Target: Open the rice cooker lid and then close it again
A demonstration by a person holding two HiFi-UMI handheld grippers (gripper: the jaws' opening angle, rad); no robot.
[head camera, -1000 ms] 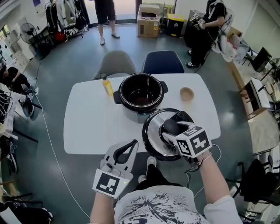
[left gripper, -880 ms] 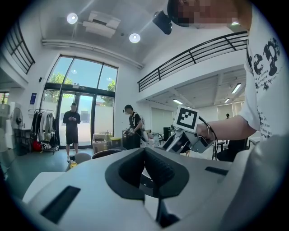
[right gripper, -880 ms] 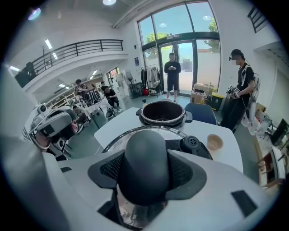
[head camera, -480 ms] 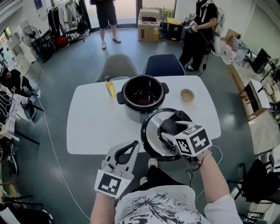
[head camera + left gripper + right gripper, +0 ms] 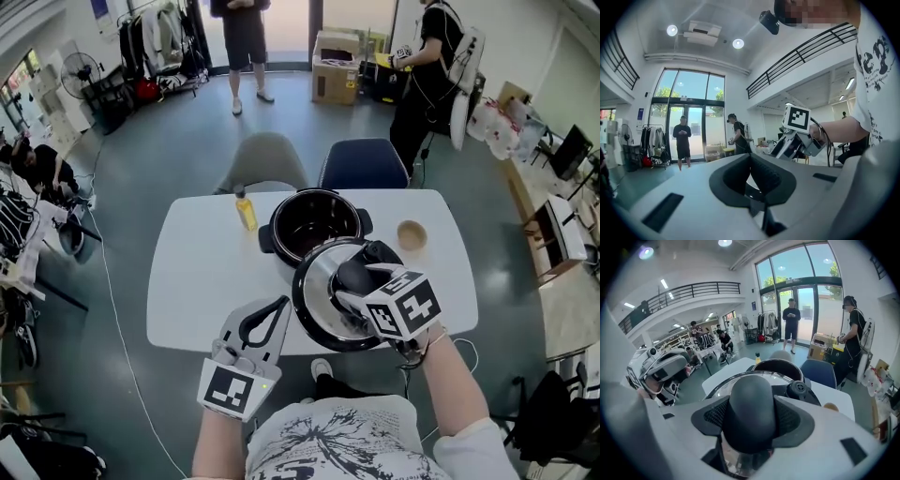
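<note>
holding: the right gripper (image 5: 752, 420) has its fingers about half open, pressed on both sides of the black knob (image 5: 354, 274) of the lid.
lid (image 5: 319, 305): a round disc with a shiny steel face and a black rim. it has no long axis and is tilted, with the knob side facing up and back toward the person.
lid position: in the air over the near part of the counter (image 5: 202, 272). in the head view it overlaps the near rim of the rice cooker.
rice cooker (image 5: 274, 232): round, open and upright at mid-counter, with a dark glossy inside and black side handles.
left gripper (image 5: 750, 157): fingers closed together with nothing between them, off the counter's near edge.
counter: white and smooth with rounded corners.
nearby: a yellow bottle (image 5: 246, 212) left of the rice cooker and a small tan bowl (image 5: 411, 234) to its right.
</note>
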